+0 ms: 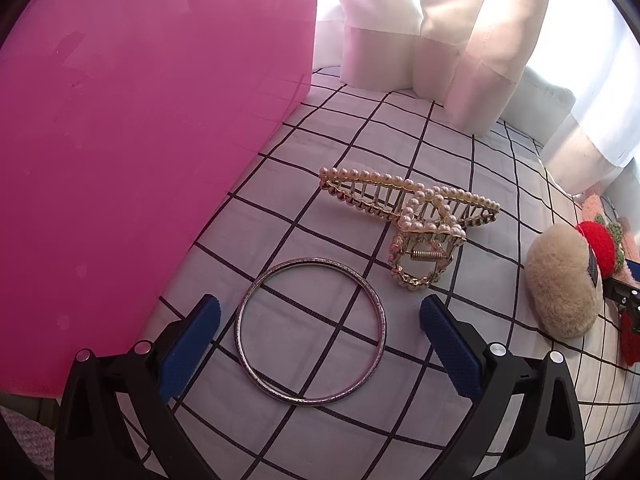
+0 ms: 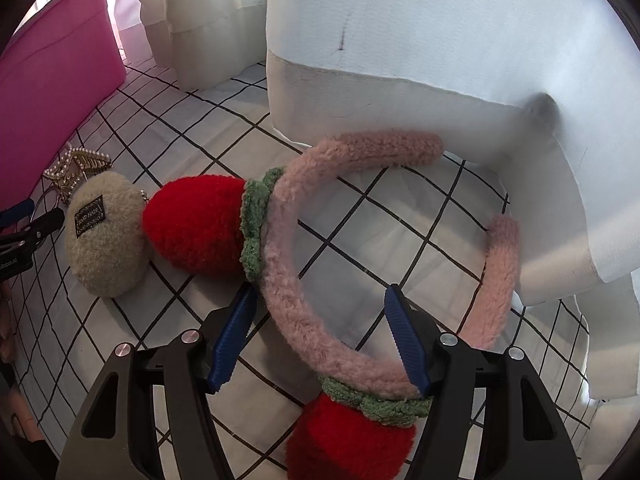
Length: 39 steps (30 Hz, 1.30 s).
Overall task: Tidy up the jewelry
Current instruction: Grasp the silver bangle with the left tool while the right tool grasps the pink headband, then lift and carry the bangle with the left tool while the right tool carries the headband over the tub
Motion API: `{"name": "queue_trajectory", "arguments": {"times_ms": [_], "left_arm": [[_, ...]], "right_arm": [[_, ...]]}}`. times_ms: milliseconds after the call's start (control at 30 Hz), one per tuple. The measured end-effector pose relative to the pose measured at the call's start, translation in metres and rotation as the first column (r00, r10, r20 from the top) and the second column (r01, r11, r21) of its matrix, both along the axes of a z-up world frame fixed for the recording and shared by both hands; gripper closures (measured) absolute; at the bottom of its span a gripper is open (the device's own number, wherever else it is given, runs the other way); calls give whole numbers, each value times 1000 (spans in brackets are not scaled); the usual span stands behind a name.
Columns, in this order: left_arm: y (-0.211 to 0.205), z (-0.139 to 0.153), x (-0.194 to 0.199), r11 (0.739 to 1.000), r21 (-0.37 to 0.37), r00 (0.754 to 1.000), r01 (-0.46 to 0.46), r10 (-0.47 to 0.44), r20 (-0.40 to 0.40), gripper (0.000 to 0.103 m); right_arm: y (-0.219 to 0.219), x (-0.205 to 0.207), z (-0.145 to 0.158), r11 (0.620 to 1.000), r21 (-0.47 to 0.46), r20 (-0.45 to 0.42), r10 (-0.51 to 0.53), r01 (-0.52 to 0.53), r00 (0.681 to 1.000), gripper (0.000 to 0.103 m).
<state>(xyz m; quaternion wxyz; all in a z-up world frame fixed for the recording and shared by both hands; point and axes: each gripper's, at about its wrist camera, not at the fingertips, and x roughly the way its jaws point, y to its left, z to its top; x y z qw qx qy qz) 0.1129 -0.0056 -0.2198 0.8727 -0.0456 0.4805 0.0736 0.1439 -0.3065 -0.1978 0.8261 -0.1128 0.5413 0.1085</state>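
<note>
In the left wrist view a thin silver bangle [image 1: 276, 390] lies flat on the checked cloth between the blue pads of my open left gripper [image 1: 320, 330]. A gold pearl hair claw [image 1: 412, 216] lies just beyond it. In the right wrist view a fuzzy pink headband [image 2: 288, 304] with two red strawberry pompoms [image 2: 196, 224] lies on the cloth. Its band passes between the fingers of my open right gripper [image 2: 320, 316]. A beige plush clip [image 2: 104, 236] lies left of the strawberry; it also shows in the left wrist view [image 1: 560, 280].
A pink plastic bin [image 1: 120, 140] stands at the left on the white cloth with black grid lines [image 1: 320, 128]; it also shows in the right wrist view [image 2: 52, 92]. White curtains [image 2: 440, 40] hang along the far and right sides.
</note>
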Motion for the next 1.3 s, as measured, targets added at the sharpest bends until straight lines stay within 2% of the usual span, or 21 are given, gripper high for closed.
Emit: {"name": "queue_trajectory", "arguments": {"times_ms": [100, 333, 400, 467, 533, 700, 800, 1300], "left_arm": [[0, 0, 2, 1000, 0, 1000, -1, 1, 3, 5], [0, 1, -2, 1000, -3, 1000, 27, -27, 1, 8], [-2, 3, -6, 999, -1, 999, 47, -47, 15, 17], [-4, 5, -12, 998, -1, 998, 63, -63, 28, 32], [-4, 6, -16, 998, -4, 997, 67, -67, 29, 32], [-6, 7, -25, 996, -2, 996, 84, -84, 38, 33], [-7, 8, -33, 996, -5, 995, 91, -91, 33, 33], [-17, 50, -58, 988, -36, 983, 153, -148, 104, 33]], "right_arm": [[-5, 2, -2, 999, 41, -9, -19, 20, 1000, 37], [-3, -5, -2, 998, 46, 5, -33, 33, 999, 40], [-1, -7, -1, 998, 47, 11, -31, 30, 999, 47], [1, -11, -1, 999, 46, 18, -20, 19, 1000, 55], [4, -13, 0, 999, 42, 23, -13, 12, 1000, 61], [8, -18, 1, 999, 42, 32, -11, 10, 999, 83], [10, -23, 1, 999, 45, 39, -14, 12, 999, 92], [8, -60, 28, 981, 175, 105, -109, 90, 989, 93]]}}
